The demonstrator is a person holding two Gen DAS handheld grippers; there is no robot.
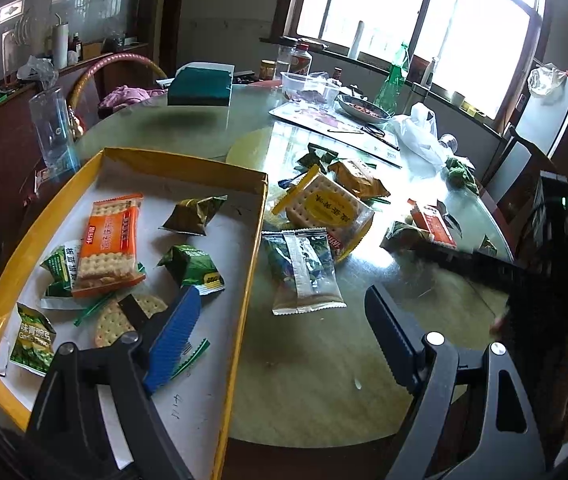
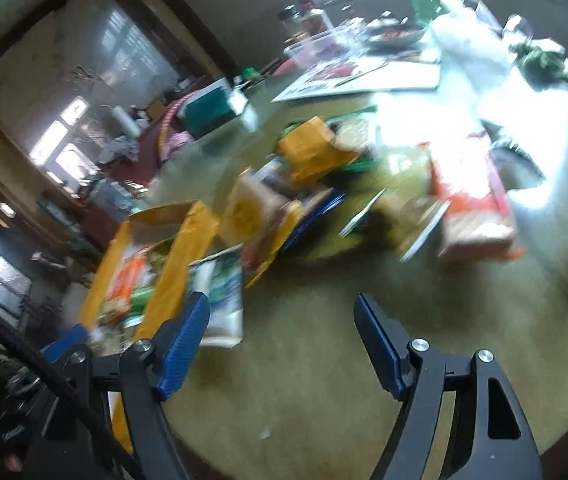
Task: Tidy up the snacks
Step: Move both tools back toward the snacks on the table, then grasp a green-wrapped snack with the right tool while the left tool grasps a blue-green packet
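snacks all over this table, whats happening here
A person is sorting snack packets into a yellow-rimmed box on a round glass-topped table, using a hand-held gripper in each hand. Several packets already lie in the box, including an orange cracker pack. Others still lie on the table, among them a green-and-clear packet just outside the box. The left gripper and the right gripper are both open and holding nothing. The right wrist view is blurred.

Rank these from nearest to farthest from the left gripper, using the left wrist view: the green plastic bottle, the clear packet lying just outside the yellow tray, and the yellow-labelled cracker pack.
Measured from the left gripper:
1. Clear packet, just ahead, beside the tray's right wall.
2. Yellow-labelled cracker pack, mid-table in the snack pile.
3. Green plastic bottle, far side, by the window.
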